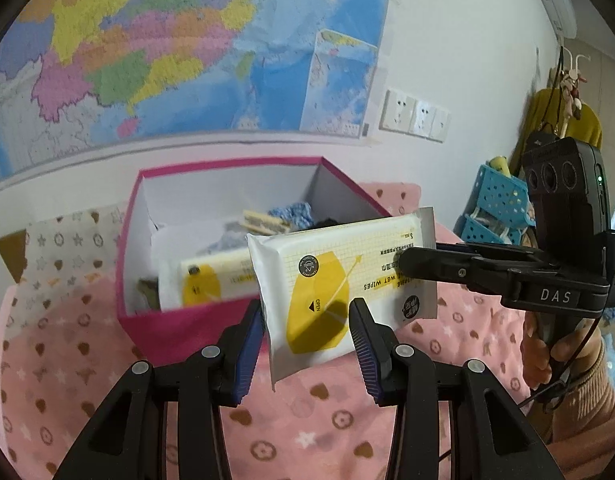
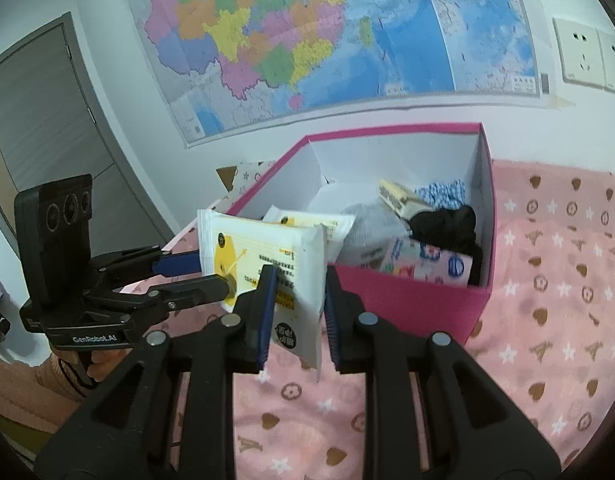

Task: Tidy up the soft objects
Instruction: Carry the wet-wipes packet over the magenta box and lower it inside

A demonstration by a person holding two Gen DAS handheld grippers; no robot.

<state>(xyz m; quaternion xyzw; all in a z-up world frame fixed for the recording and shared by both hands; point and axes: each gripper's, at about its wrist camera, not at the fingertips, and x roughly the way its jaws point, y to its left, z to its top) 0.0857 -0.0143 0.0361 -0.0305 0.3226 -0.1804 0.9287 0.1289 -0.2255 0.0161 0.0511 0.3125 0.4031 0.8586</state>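
A white and yellow wet wipes pack (image 1: 339, 276) hangs in the air in front of a pink box (image 1: 195, 328). My right gripper (image 2: 299, 300) pinches the pack's (image 2: 267, 256) right end; from the left wrist view it reaches in from the right (image 1: 411, 260). My left gripper (image 1: 307, 332) has its jaws on either side of the pack's left end, with a small gap on the right side. The box (image 2: 407, 296) holds a second wipes pack (image 1: 215, 276), a black cloth (image 2: 447, 220), a blue knit piece (image 2: 443, 192) and a pink packet (image 2: 427, 262).
The box stands on a pink patterned blanket (image 2: 547, 320) against a white wall with a map (image 2: 307, 40). Blue baskets (image 1: 495, 208) stand at the right. Wall sockets (image 1: 415, 114) sit above the bed. A grey door (image 2: 39, 112) is at the left.
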